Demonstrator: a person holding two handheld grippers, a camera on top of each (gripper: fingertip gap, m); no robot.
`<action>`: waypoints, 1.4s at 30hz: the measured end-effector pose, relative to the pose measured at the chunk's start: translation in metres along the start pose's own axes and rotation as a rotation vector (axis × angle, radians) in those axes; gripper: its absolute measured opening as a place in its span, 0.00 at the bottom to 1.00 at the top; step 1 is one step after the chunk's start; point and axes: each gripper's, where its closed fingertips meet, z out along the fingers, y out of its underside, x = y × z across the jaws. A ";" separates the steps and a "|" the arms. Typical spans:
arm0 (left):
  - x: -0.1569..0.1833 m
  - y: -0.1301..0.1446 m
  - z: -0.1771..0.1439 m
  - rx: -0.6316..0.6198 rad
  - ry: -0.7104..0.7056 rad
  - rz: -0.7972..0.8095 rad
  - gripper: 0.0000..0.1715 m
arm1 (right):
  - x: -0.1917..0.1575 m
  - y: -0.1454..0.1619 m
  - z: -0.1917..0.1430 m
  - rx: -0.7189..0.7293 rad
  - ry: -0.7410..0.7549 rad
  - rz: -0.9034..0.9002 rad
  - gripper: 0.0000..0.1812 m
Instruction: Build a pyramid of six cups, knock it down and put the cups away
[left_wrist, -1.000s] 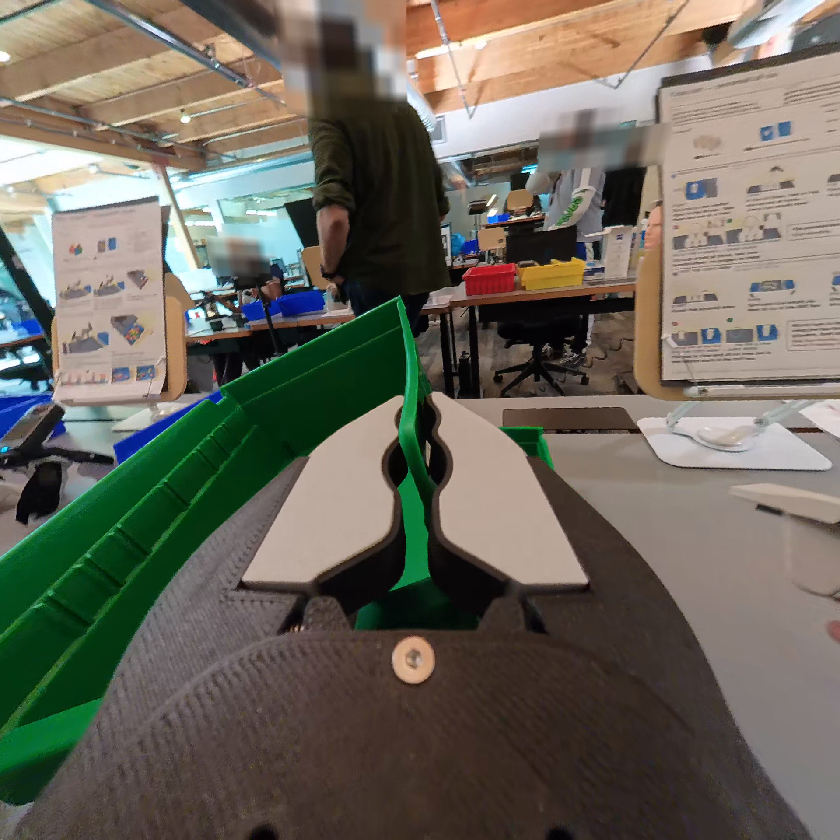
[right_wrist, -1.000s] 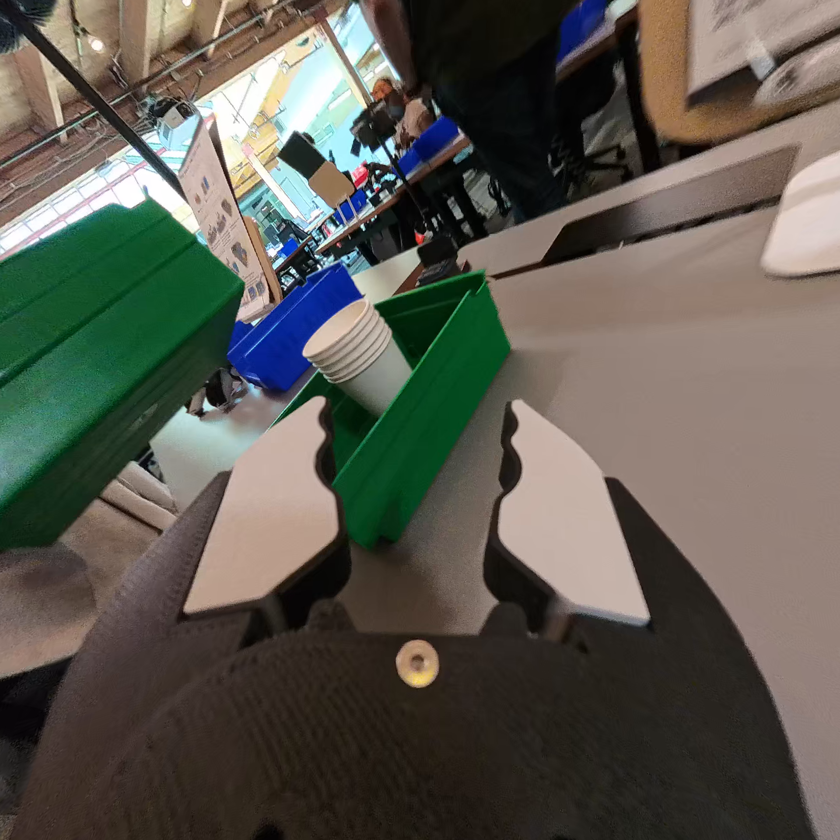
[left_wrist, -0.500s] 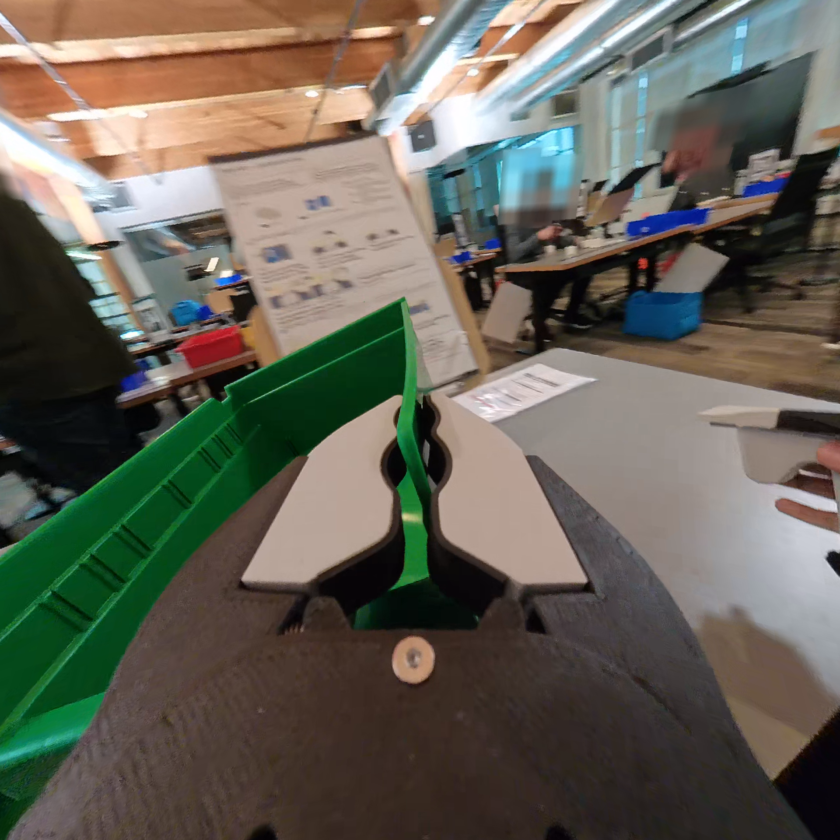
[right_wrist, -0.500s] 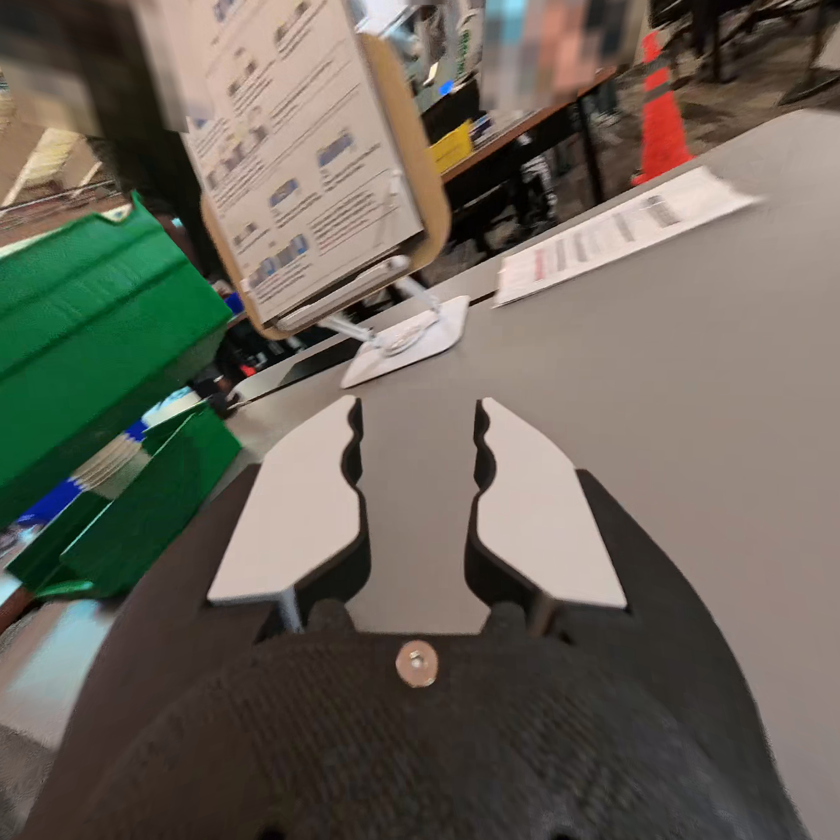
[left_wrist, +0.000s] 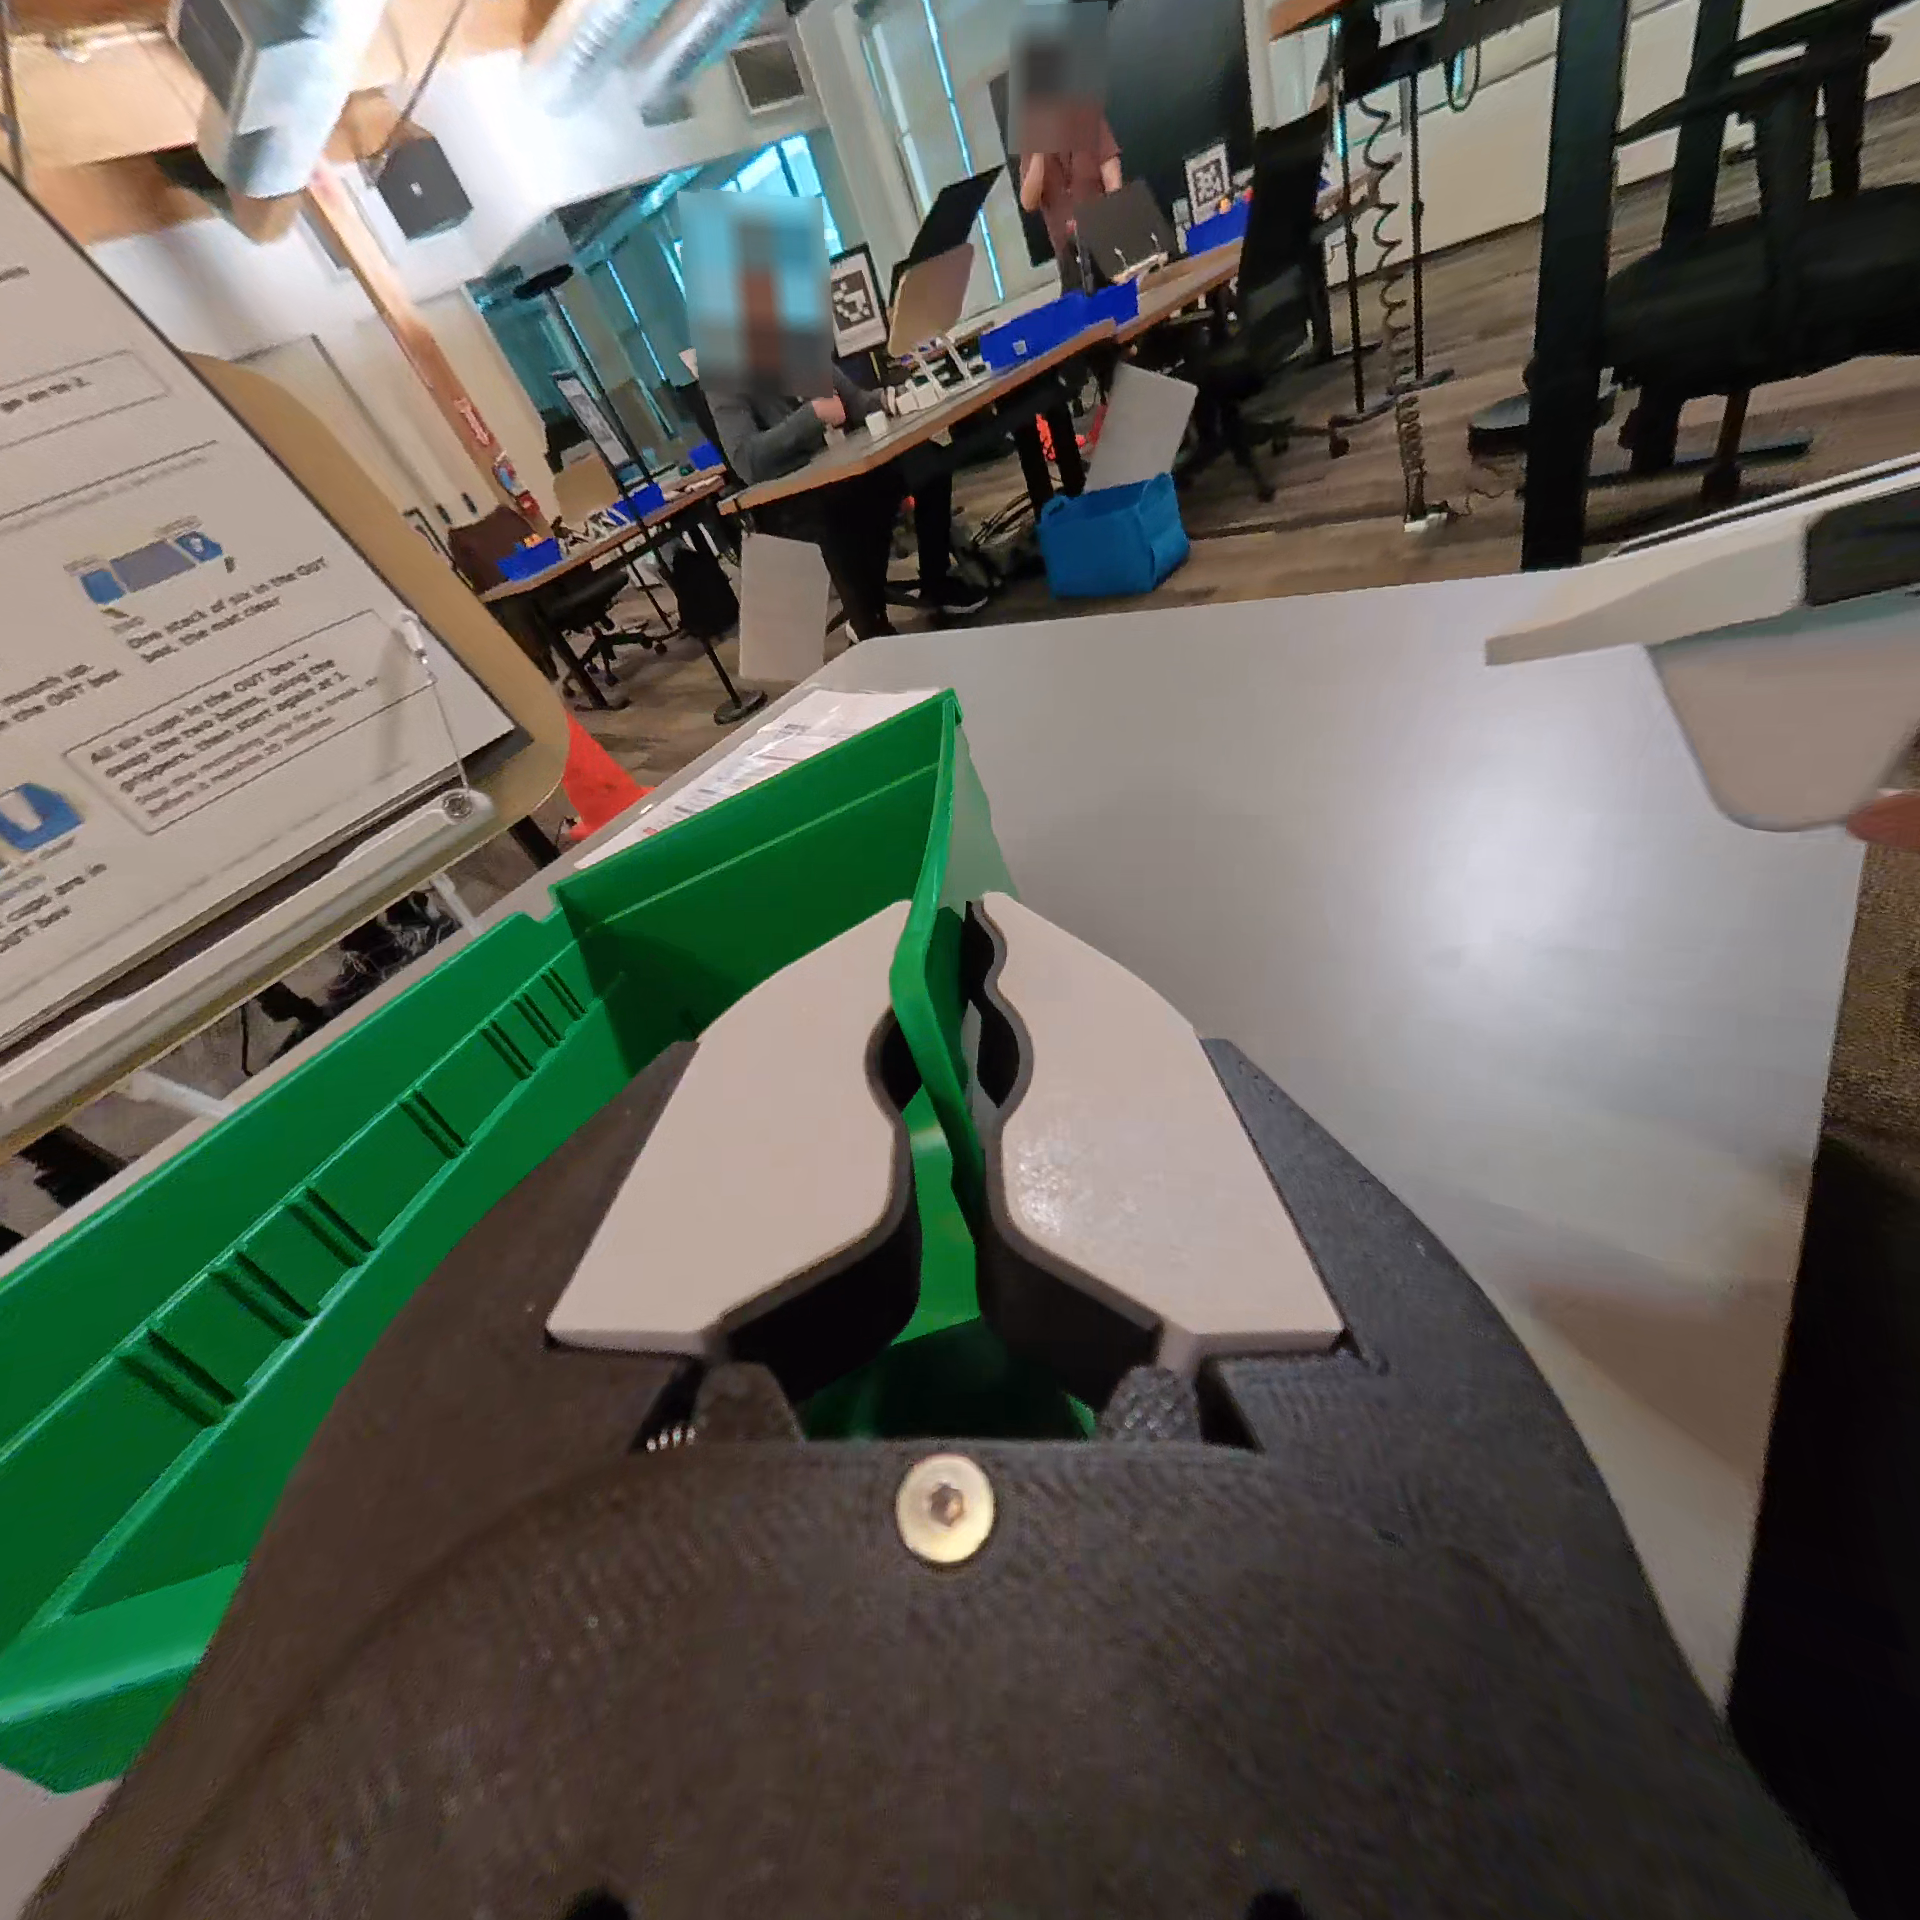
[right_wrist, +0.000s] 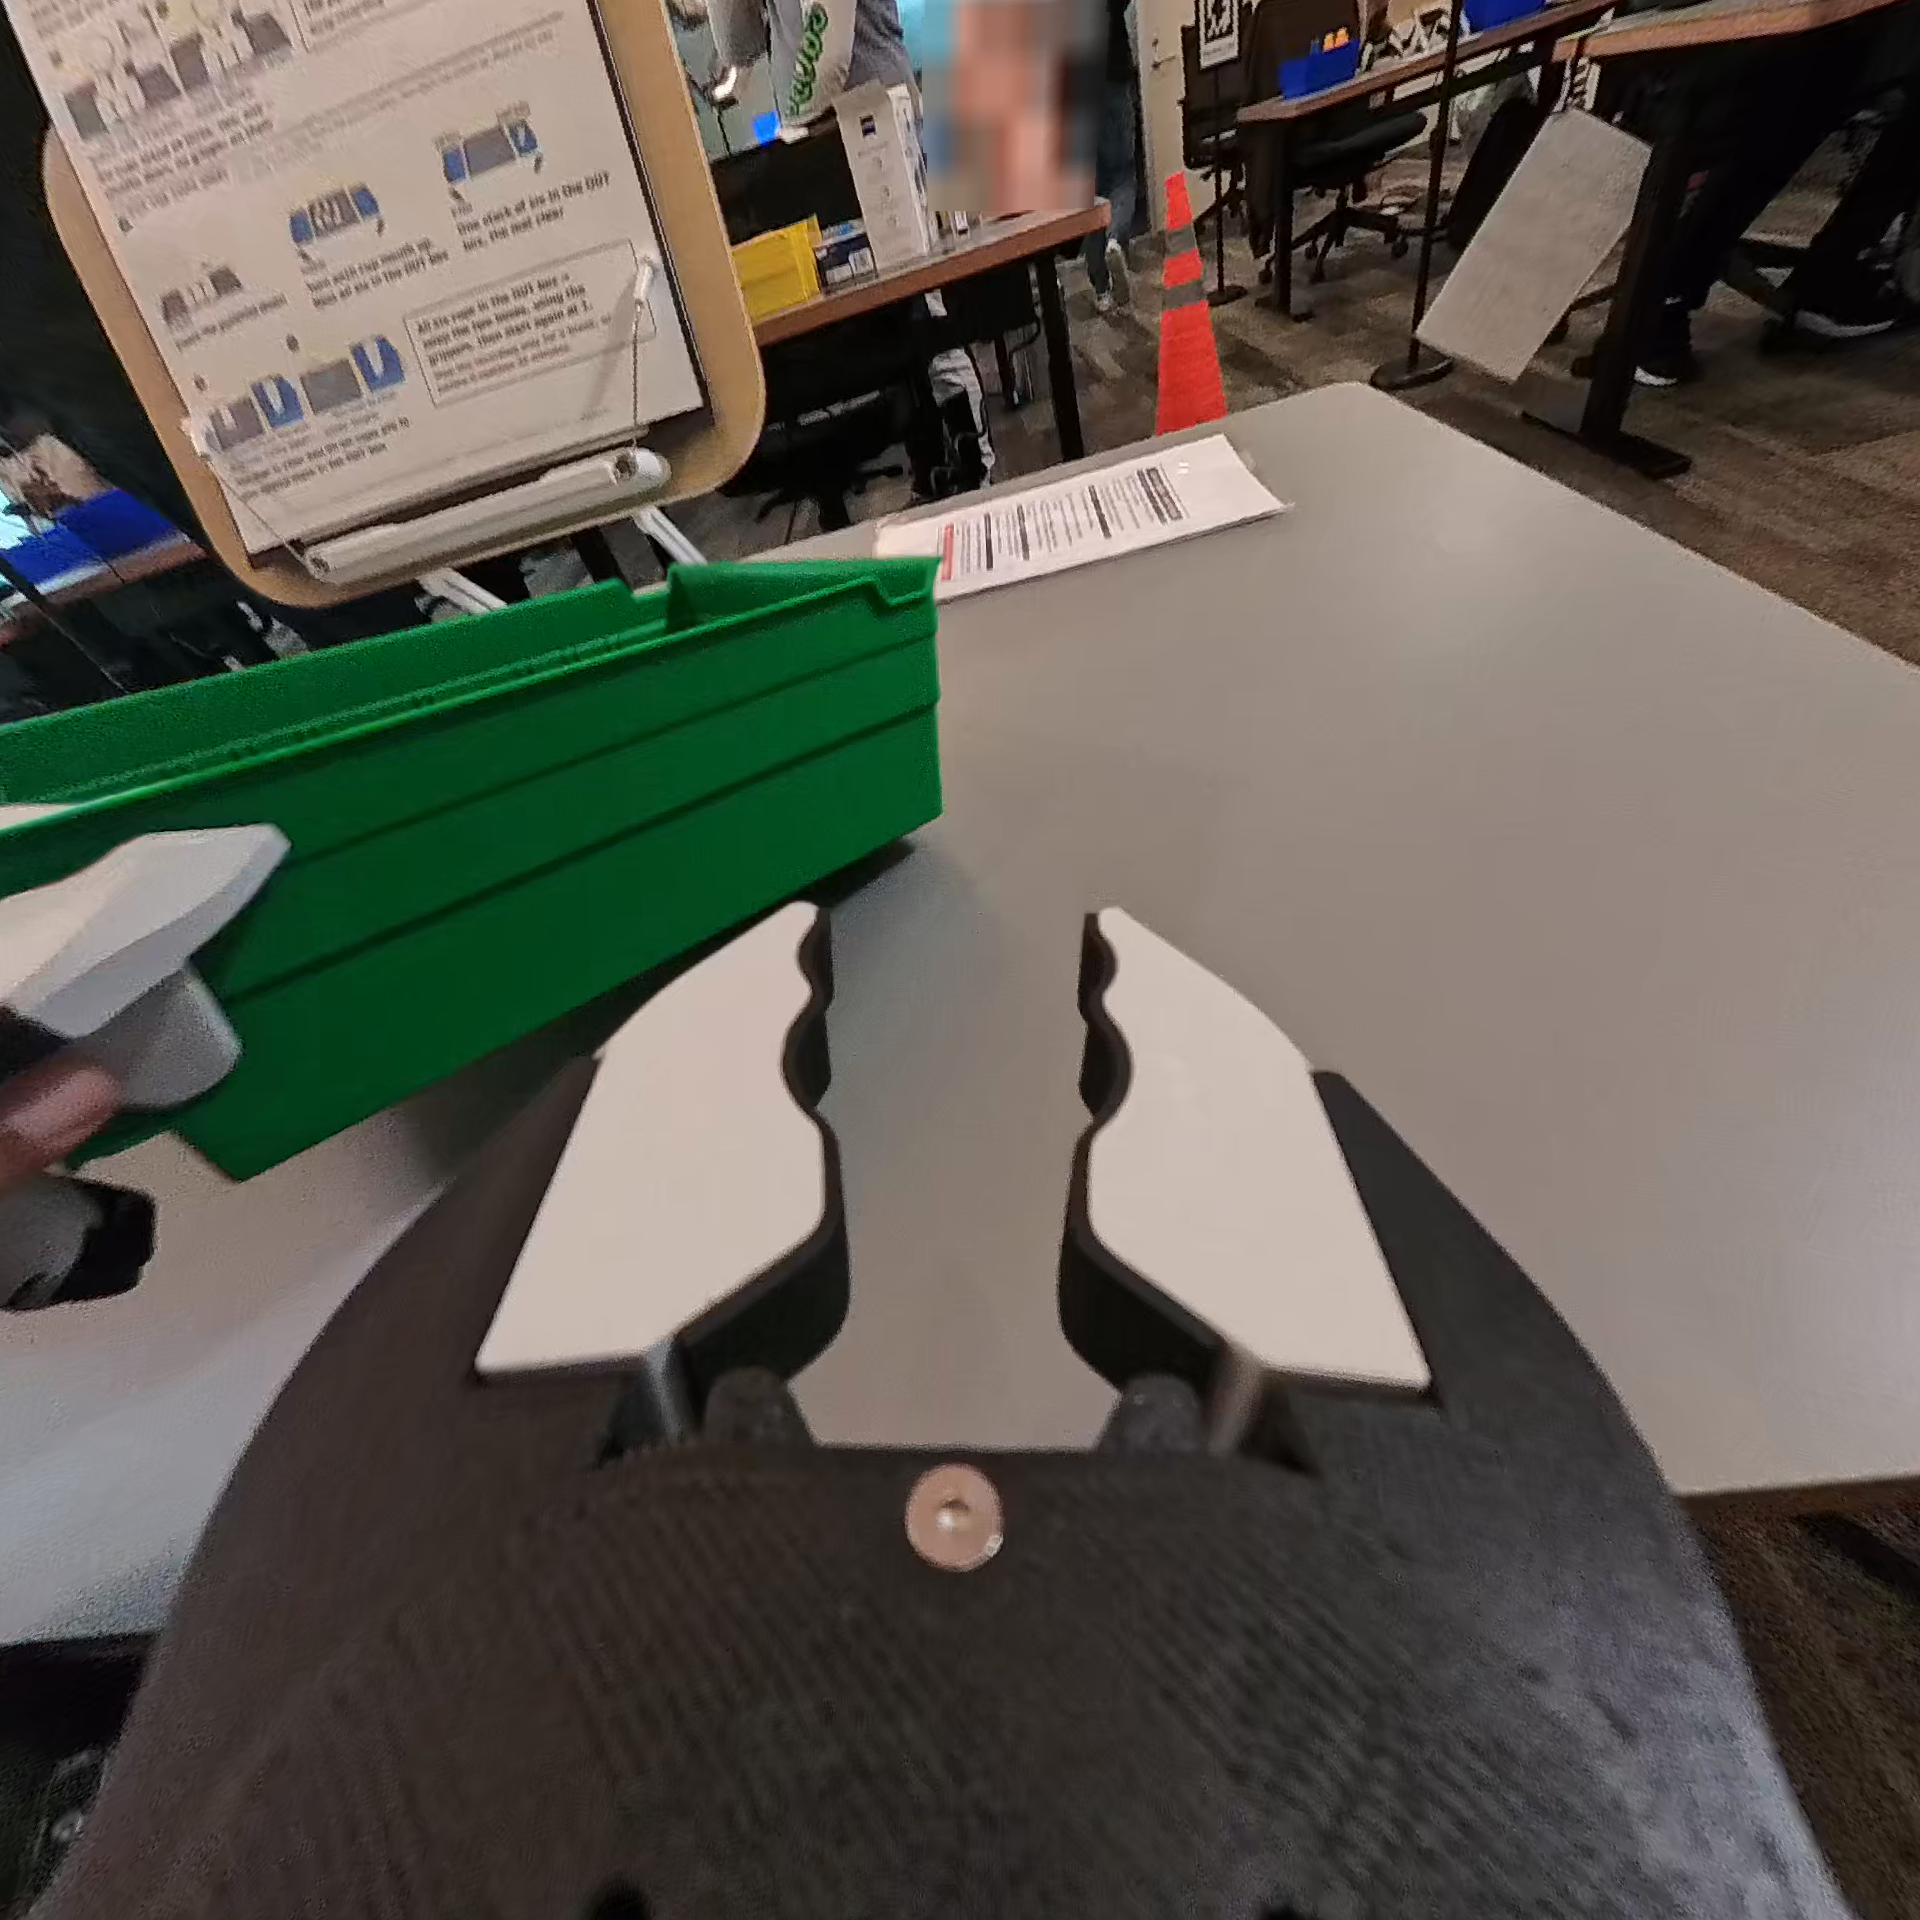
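Left tool (left_wrist: 940, 914) pinching green bin (left_wrist: 312, 1195) wall, right tool (right_wrist: 956, 920) agape

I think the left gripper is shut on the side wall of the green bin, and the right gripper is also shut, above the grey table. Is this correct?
Not quite. The left gripper is shut on the green bin wall, but the right gripper is open: the right wrist view shows bare grey table between its fingers, which hold nothing.

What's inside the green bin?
The green bin looks empty where its inside shows: only ribbed walls. The left hand-held gripper, clamped on its side wall, covers most of the floor, so anything lying there is hidden.
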 end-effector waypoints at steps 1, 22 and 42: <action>0.003 0.004 0.006 0.003 0.004 -0.001 0.03 | 0.000 0.004 -0.002 -0.012 0.003 -0.008 0.26; 0.030 0.045 0.017 -0.047 0.002 0.055 0.19 | -0.044 0.034 0.018 -0.142 -0.162 -0.110 0.38; -0.169 0.088 -0.105 0.010 -0.427 -0.478 0.29 | -0.161 0.068 0.058 -0.130 -0.228 -0.393 0.39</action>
